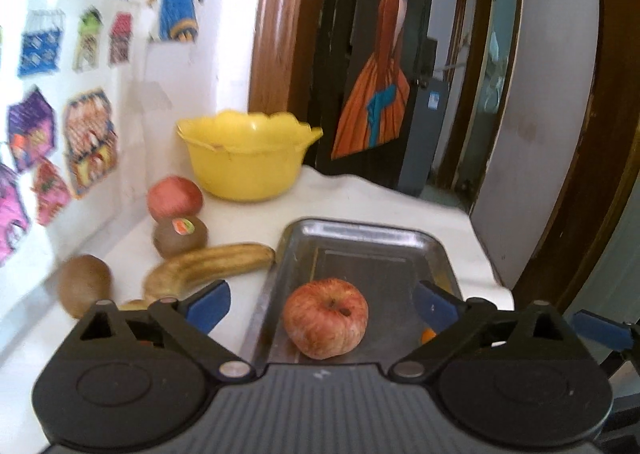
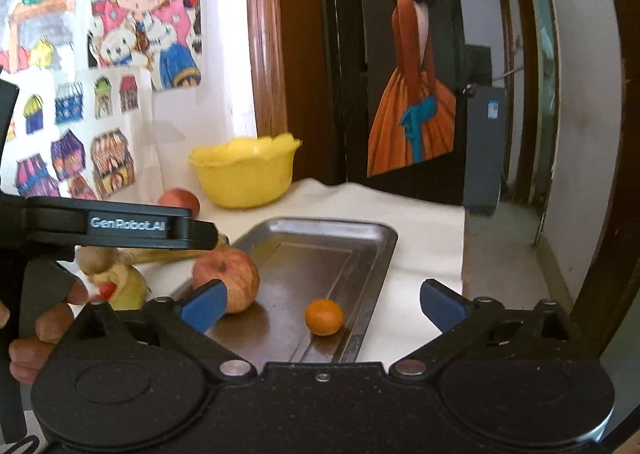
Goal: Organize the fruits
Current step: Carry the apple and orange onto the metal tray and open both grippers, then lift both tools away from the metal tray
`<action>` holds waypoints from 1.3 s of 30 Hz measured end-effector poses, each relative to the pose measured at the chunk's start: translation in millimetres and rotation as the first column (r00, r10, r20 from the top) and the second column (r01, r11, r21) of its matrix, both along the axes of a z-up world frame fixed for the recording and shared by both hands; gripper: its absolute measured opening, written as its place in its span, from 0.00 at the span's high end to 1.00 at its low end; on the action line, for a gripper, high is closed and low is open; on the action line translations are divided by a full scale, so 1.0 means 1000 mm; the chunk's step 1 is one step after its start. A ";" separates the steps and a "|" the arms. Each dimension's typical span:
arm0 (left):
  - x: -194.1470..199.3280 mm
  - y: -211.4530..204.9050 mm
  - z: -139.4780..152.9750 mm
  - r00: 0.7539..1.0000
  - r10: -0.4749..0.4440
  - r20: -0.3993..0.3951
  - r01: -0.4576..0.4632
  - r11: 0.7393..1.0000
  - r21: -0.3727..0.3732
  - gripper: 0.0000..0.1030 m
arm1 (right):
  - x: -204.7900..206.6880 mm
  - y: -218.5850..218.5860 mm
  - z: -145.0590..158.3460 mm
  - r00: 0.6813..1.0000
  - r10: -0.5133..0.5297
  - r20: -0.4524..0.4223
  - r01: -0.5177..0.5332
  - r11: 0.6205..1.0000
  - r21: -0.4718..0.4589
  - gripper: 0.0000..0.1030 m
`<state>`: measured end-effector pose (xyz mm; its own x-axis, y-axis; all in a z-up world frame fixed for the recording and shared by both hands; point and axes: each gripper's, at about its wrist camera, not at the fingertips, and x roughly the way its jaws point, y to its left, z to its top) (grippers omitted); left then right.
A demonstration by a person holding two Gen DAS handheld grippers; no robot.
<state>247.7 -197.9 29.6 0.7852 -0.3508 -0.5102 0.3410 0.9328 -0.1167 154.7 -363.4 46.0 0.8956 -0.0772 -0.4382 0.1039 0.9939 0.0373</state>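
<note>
White cloth (image 1: 360, 198) covers table; drawings (image 1: 90, 142) on wall.

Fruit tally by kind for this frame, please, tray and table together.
Apples: 2, a wrinkled red apple in the metal tray, a red apple beside the yellow bowl
Brown kiwis: 2
Bananas: 1
Small orange mandarins: 1
Total: 6

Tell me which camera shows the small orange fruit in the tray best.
The right wrist view: the small orange fruit sits whole and unobstructed on the metal tray. In the left wrist view only a sliver of it peeks out behind a blue fingertip of the left tongs.
</note>
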 end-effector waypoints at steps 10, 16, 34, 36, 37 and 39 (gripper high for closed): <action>-0.063 0.053 0.039 0.992 0.057 0.115 -0.053 0.998 -0.039 0.00 | -0.063 0.033 0.038 0.996 0.005 0.088 -0.004 1.000 -0.017 0.01; -0.090 0.089 0.046 0.988 0.086 0.131 -0.080 0.996 -0.051 0.00 | -0.097 0.058 0.051 0.993 0.025 0.117 -0.022 1.000 -0.022 0.01; -0.129 0.203 0.008 0.967 0.250 0.042 -0.250 0.968 0.006 0.00 | -0.132 0.120 0.036 0.992 0.129 -0.004 -0.129 0.991 -0.031 0.01; -0.131 0.211 0.002 0.964 0.264 0.029 -0.264 0.964 0.010 0.00 | -0.130 0.127 0.030 0.990 0.139 -0.030 -0.140 0.990 -0.035 0.01; -0.131 0.213 -0.001 0.963 0.270 0.021 -0.270 0.963 0.013 0.00 | -0.129 0.130 0.027 0.989 0.143 -0.043 -0.145 0.989 -0.037 0.01; -0.132 0.218 -0.006 0.962 0.275 0.009 -0.275 0.961 0.019 0.00 | -0.125 0.137 0.021 0.986 0.152 -0.071 -0.155 0.987 -0.038 0.01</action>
<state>115.6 19.8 23.4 0.8533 -0.1112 -0.5094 0.0720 0.9928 -0.0960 29.3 -225.9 67.5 0.8665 0.0387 -0.4976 -0.0493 0.9988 -0.0081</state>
